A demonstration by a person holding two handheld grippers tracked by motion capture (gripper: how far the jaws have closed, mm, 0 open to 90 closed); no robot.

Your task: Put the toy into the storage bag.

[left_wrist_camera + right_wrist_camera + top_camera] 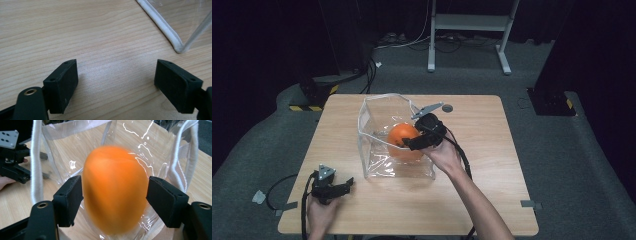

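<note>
Clear bag (pixel 377 150) standing open-topped mid-table (pixel 472 200); orange ball (pixel 404 141) and right tongs (pixel 408 145) are occupying its mouth. White handles (pixel 37 162) are flanking the entry. Bare table is lying open in front of the bag, around the left tongs (pixel 343 187).

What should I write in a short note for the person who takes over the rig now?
Right claw: inside the clear bag, open; the orange ball sits between its pads, blurred, with a gap on the right side.
Left claw: open, nothing between its pads, low over the table beside the bag.
Done: ball is in the bag.
Left: probably draw the right claw out, confirm the ball has settled.
</note>
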